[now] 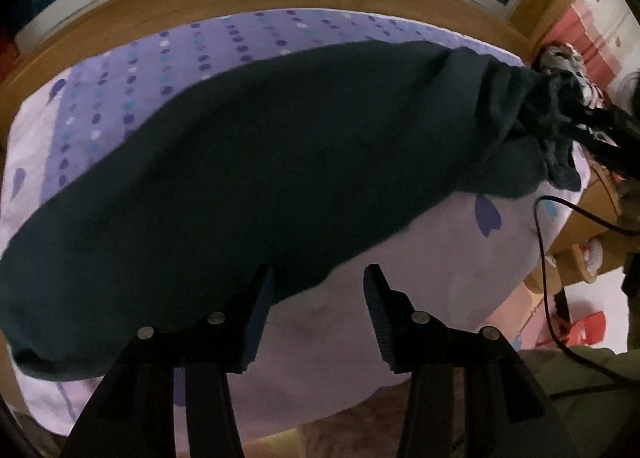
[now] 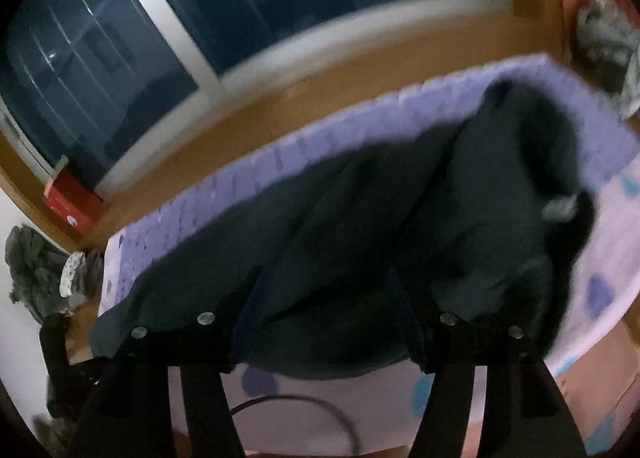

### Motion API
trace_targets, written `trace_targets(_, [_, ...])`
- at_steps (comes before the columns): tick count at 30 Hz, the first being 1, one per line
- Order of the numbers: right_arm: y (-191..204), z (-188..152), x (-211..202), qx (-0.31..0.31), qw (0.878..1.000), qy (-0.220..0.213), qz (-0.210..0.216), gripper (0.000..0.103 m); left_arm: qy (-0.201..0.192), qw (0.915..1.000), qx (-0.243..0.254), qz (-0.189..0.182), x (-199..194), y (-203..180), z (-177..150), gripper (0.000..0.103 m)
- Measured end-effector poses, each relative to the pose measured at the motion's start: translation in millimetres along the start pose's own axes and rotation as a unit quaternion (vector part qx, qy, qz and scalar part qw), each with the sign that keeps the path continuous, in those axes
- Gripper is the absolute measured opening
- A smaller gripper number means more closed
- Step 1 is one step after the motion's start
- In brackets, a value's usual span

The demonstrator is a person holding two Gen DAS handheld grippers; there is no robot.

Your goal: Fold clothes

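Garment: dark green garment point(image 1: 248, 162) — soft, limp, light.
Grip: near hem, ahead of left gripper point(image 1: 318, 278).
Jaws: both parted, empty — right gripper point(image 2: 324, 278) too.

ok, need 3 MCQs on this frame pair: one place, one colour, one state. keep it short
1. Where does the dark garment lie?
A. on the purple spotted sheet
B. on the wooden sill
C. on the floor

2. What colour is the box by the window?
A. green
B. red
C. white

3. How does the left gripper stand?
A. shut on the garment
B. open, nothing clamped
C. shut on a cable

Key: A, the sheet shows around the garment on all sides; B, red against the wooden sill; B, a clear gap between the fingers, with bare sheet showing through.
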State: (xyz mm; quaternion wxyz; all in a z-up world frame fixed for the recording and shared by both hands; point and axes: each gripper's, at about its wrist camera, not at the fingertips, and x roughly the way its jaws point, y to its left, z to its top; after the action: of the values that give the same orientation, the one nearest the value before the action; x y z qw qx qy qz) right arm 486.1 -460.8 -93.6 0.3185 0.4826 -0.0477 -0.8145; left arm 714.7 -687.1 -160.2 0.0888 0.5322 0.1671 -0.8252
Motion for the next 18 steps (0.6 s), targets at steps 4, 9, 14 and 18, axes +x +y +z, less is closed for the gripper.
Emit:
trace_targets(4, [1.7, -3.6, 28.9, 0.065, 0.996, 0.033, 0.043, 0.062, -0.016, 0.9996, 0.025, -0.004, -3.5, -0.6, -4.5, 0.047])
trace_targets(9, [13.3, -5.1, 55.6, 0.089, 0.993, 0.062, 0.053, 0.062, -0.031, 0.998, 0.046, -0.032, -1.4, 2.5, -4.8, 0.047])
trace_targets(14, [24.7, -12.9, 67.2, 0.08, 0.994, 0.075, 0.021, 0.062, -0.033, 0.9973, 0.059, -0.031, -2.0, -1.6, -3.7, 0.047])
trace_targets(18, [21.0, -19.7, 64.0, 0.093, 0.992, 0.083, 0.002, 0.062, -0.034, 0.997, 0.067, -0.015, 0.5, -6.7, -1.8, 0.047])
